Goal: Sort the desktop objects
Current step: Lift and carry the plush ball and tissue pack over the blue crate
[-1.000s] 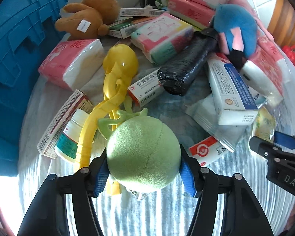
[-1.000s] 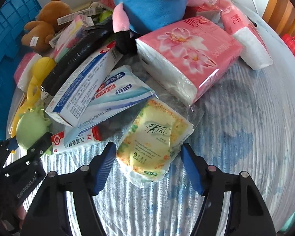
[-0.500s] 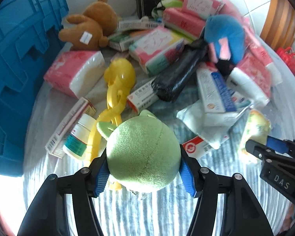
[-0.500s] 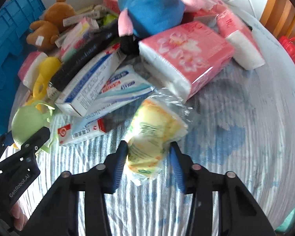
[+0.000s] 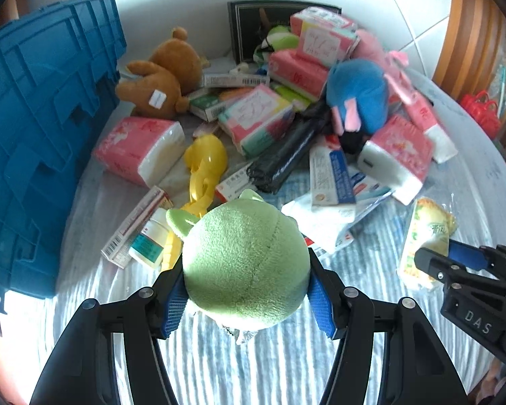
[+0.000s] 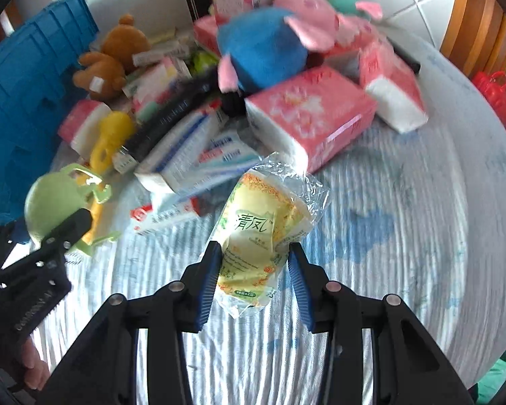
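My left gripper [image 5: 246, 290] is shut on a round green plush toy [image 5: 244, 263] and holds it above the striped cloth. The toy also shows at the left of the right wrist view [image 6: 52, 206]. My right gripper [image 6: 254, 280] is shut on a yellow tissue packet [image 6: 256, 236] in clear wrap, lifted off the cloth. The packet also shows in the left wrist view [image 5: 425, 236], at the right. A pile of pink tissue packs [image 6: 307, 118], medicine boxes [image 5: 330, 175], a blue plush [image 5: 357, 94], a brown bear [image 5: 162, 77] and a yellow plastic toy [image 5: 204, 165] lies behind.
A blue plastic crate [image 5: 33, 141] stands at the left edge of the table. A black roll [image 5: 286, 155] and a white pill bottle [image 5: 150, 239] lie in the pile. Wooden chair slats [image 6: 479, 23] and a red item [image 6: 496, 91] are at the right.
My right gripper has shut on the yellow tissue packet and lifted it. My left gripper has risen and pulled back with the green plush held in it.
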